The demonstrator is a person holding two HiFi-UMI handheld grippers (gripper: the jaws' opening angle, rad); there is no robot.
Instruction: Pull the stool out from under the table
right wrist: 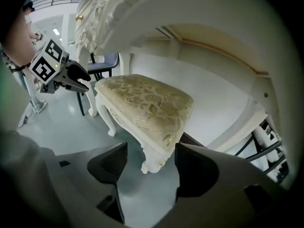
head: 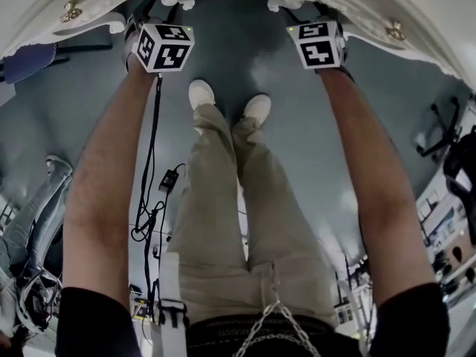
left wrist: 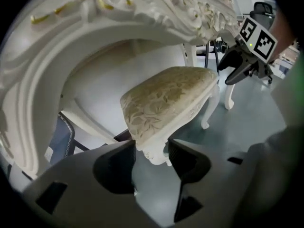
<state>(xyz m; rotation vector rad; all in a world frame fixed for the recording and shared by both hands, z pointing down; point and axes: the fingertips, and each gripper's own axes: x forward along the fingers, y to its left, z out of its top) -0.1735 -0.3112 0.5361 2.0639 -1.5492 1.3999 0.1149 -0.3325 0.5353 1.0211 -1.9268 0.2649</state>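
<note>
The stool (left wrist: 166, 99) stands under the white table (left wrist: 142, 8), on the grey floor (left wrist: 251, 113). Its seat is cream with a gold leaf pattern. Its legs are white and curly.

The left claw (left wrist: 151, 151) is at one front corner of the stool. Its jaws are wide apart, one on each side of that corner. They do not squeeze it, so the claw holds nothing.

The right claw (right wrist: 151, 153) is at the other front corner of the stool. Its jaws are wide apart too, with that corner between them, and it holds nothing.

Both claws point down at the stool. In the head view the table hides the stool. The person's arms (head: 104, 199) reach in under the table's edge, and the white shoes (head: 201, 94) are on the floor between them.
</note>
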